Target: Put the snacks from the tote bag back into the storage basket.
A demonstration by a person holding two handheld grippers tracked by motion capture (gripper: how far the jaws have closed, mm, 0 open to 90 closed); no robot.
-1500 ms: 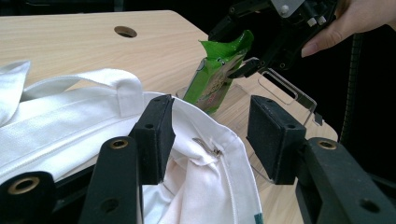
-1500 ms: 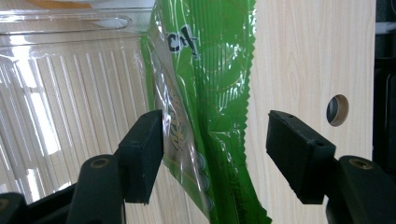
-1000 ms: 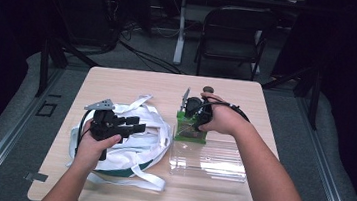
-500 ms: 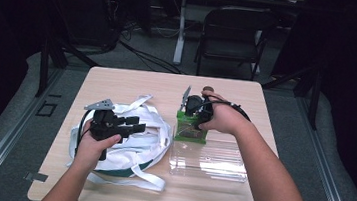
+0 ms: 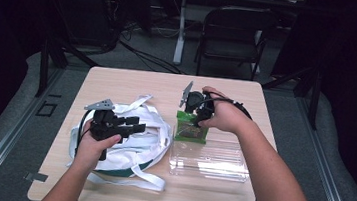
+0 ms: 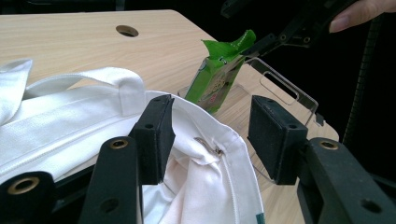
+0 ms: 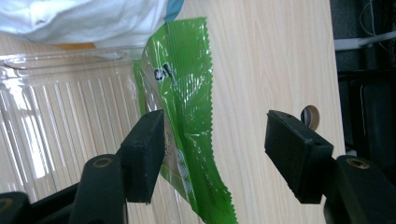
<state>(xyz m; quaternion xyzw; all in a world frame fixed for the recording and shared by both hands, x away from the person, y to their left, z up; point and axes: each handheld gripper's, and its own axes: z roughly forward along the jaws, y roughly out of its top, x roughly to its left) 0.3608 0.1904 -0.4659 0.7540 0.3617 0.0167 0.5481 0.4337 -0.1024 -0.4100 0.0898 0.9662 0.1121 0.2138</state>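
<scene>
A white cloth tote bag (image 5: 132, 136) lies on the left half of the wooden table (image 5: 133, 83). My left gripper (image 5: 133, 125) hovers over it, open. In the left gripper view the bag's zippered rim (image 6: 210, 149) rises between the two pads (image 6: 156, 135) without being pinched. A green snack packet (image 5: 191, 129) stands upright against the near end of a clear plastic tray (image 5: 210, 159). My right gripper (image 5: 192, 113) points down at the packet's top, open. In the right gripper view the packet (image 7: 187, 107) lies beside the left pad (image 7: 147, 149), its toothed edge in the gap.
A dark folding chair (image 5: 233, 36) stands behind the table's far edge. There is a round cable hole (image 6: 127, 31) in the tabletop beyond the bag. The bag's long straps (image 5: 145, 177) trail toward the front edge. Dark floor surrounds the table.
</scene>
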